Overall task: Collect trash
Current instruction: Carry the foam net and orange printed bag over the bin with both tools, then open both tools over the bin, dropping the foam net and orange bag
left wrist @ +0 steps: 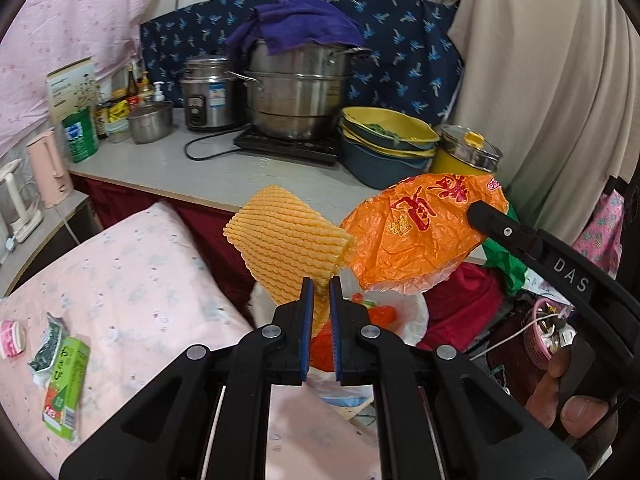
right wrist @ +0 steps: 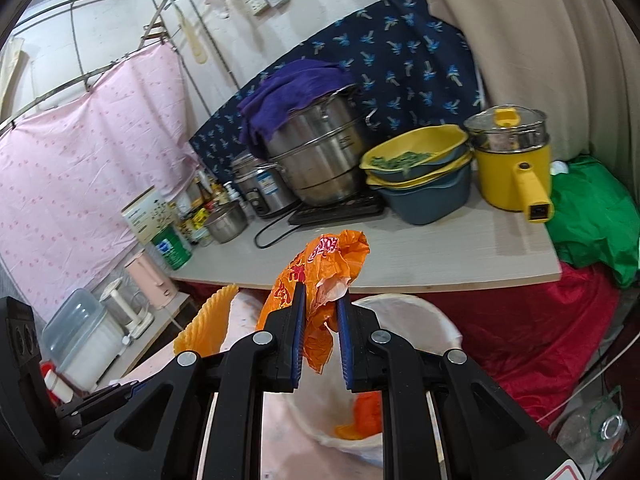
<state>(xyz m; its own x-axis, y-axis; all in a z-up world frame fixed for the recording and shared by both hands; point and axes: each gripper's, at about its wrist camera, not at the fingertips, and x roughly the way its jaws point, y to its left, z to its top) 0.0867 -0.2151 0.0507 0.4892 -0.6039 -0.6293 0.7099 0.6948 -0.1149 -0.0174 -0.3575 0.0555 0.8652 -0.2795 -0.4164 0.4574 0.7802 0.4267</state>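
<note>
A pink bed (left wrist: 120, 280) fills the near left, with a grey bench (left wrist: 224, 176) beyond it carrying a big steel pot (left wrist: 296, 96) under a purple towel (left wrist: 296, 28), stacked basins (left wrist: 384, 148) and a yellow cooker (right wrist: 512, 176). Below the grippers stands a white-lined trash bin (right wrist: 440, 320) with orange scraps inside. The left gripper (left wrist: 321, 284) has its fingers pinched narrow on a yellow foam net (left wrist: 288, 248), held above the bin. The right gripper (right wrist: 321, 304) clamps a crumpled orange plastic bag (right wrist: 320, 276) just to the right of the net. On the bed, near left, lie a green carton (left wrist: 66, 388), a wrapper (left wrist: 46, 350) and a tape roll (left wrist: 12, 338).
</note>
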